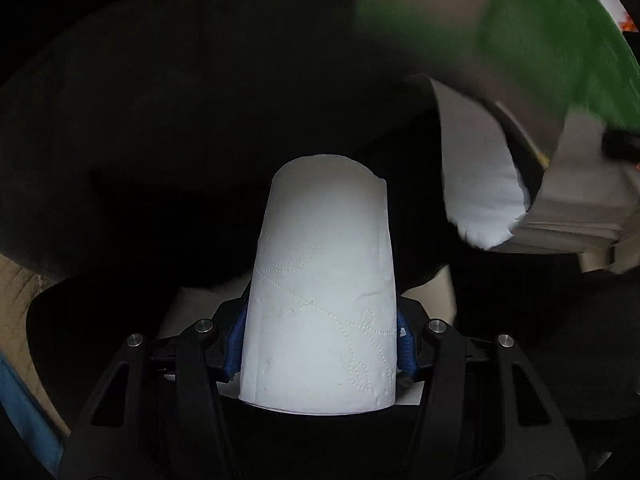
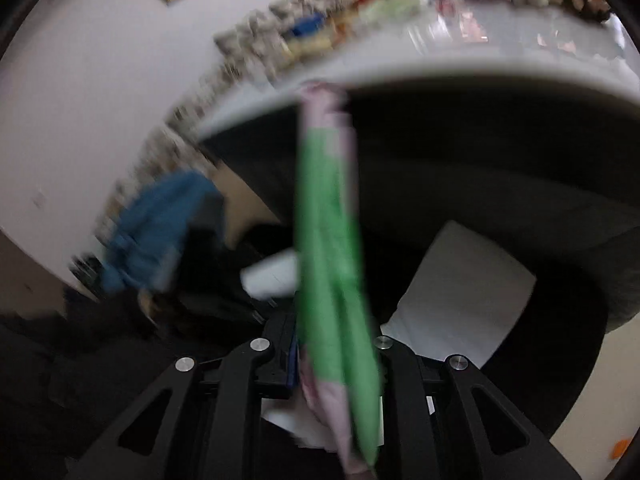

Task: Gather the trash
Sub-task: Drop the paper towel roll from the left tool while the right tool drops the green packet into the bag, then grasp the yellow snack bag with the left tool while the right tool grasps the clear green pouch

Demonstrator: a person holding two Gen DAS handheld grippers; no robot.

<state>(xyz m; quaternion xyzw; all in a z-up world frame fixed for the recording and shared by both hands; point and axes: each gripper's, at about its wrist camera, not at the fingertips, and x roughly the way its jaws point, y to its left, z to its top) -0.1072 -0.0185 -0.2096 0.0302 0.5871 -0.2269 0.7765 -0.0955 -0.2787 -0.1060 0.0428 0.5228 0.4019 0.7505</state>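
Black bin bag: dark interior, fills background. White paper roll: upright, clamped between left gripper jaws closed against its sides, above bag. Green wrapper: flat, blurred, pinched edge-on in right gripper, jaws nearly together.

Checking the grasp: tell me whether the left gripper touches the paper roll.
Touching. Left wrist view: blue pads press both sides of the paper roll in the left gripper.
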